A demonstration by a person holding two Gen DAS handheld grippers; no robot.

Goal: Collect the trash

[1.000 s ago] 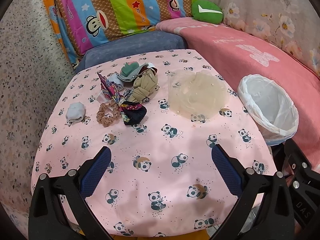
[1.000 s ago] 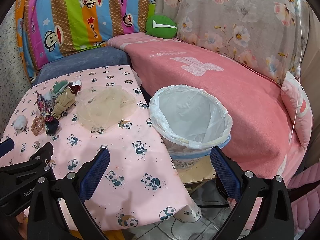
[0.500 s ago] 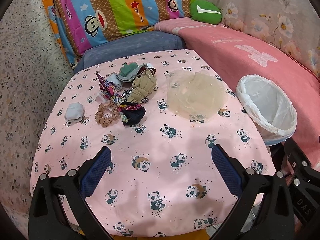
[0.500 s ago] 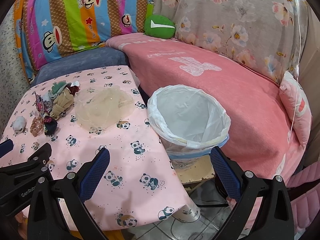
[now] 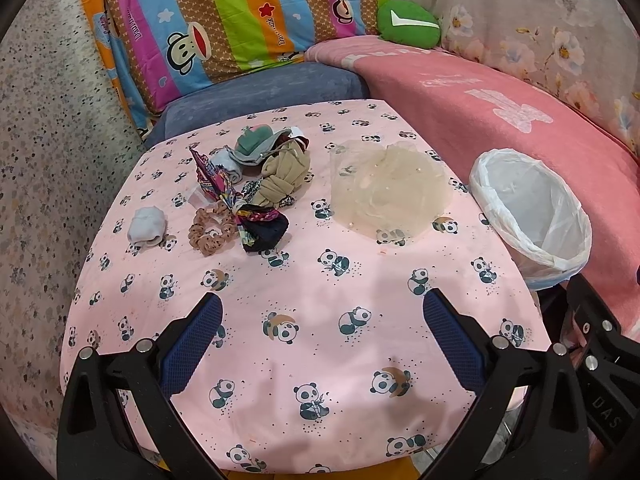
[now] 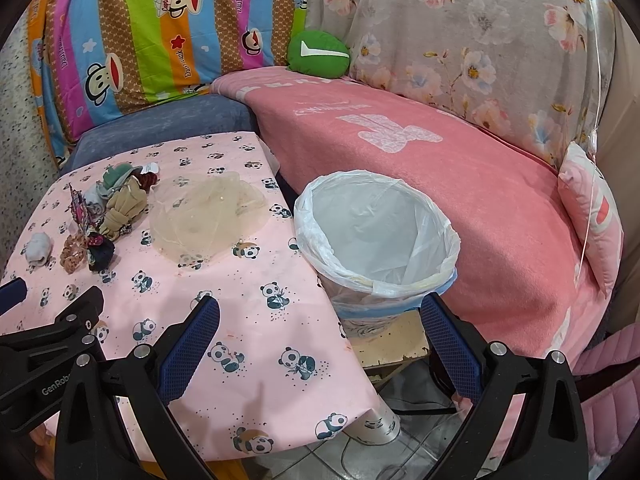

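Observation:
A pile of small cloth items lies on the pink panda tablecloth (image 5: 320, 340): a tan knotted cloth (image 5: 282, 184), a brown scrunchie (image 5: 210, 230), a dark scrunchie (image 5: 264, 232), a colourful bow (image 5: 216, 178), a grey-green cap (image 5: 256, 144) and a white sock ball (image 5: 145, 225). A sheer beige net (image 5: 390, 196) lies to their right. A bin with a white liner (image 6: 376, 236) stands off the table's right edge. My left gripper (image 5: 322, 340) is open and empty over the near table. My right gripper (image 6: 320, 344) is open and empty near the bin.
A sofa with a pink blanket (image 6: 460, 168) runs behind and right of the bin. A striped monkey-print cushion (image 5: 240, 20) and a green cushion (image 5: 408, 28) sit at the back. A blue seat (image 5: 260, 92) lies behind the table. The bin stands on a wooden stool (image 6: 394, 340).
Both views have shifted slightly, the scene sliding a little left and down. Both grippers stay open; nothing on the table has moved.

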